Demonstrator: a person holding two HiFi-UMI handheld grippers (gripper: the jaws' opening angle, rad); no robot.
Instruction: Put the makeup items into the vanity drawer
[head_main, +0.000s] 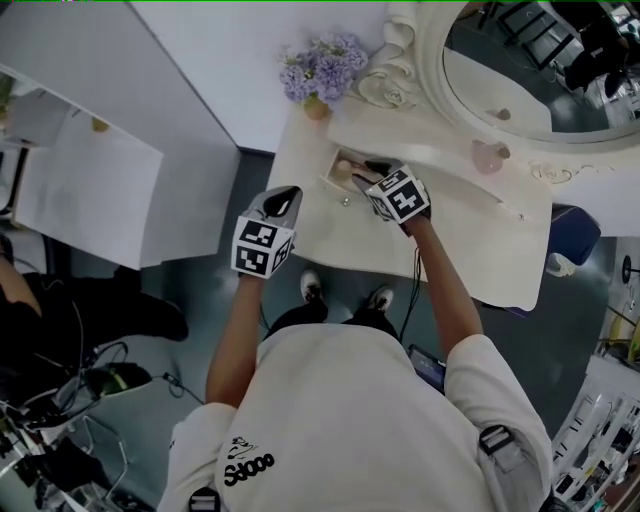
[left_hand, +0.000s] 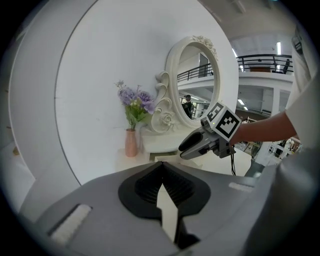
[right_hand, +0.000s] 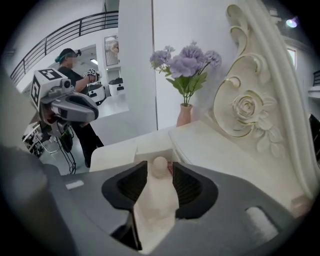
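R gripper: jaws wide apart, pads pressing on nothing. It points steeply down over the open drawer at the L end of the vanity table. In the R gripper view a small round beige ball, prob. a makeup sponge, shows in the gap between the jaw tips. It seems to lie lower down in the drawer, clear of both pads. A sliver of a pink item sits just beside the ball; can't tell what kind. More items inside the drawer in the head view, too small to ID.

L gripper: jaws closed, tips meeting, nothing between them. It is held off the table's L front corner, away from the drawer and touching nothing. It points towards the table; its own view shows the R gripper across the way, above the drawer.

Surroundings: drawer is pulled out towards the person, with a small knob on its front. Behind it, at the table's back L corner, purple flowers stand in a pink vase. An oval mirror with a carved cream frame and a rose carving stands to the R of the flowers. A pink object sits on the tabletop near the mirror base, well apart from the drawer. The person stands at the table front.
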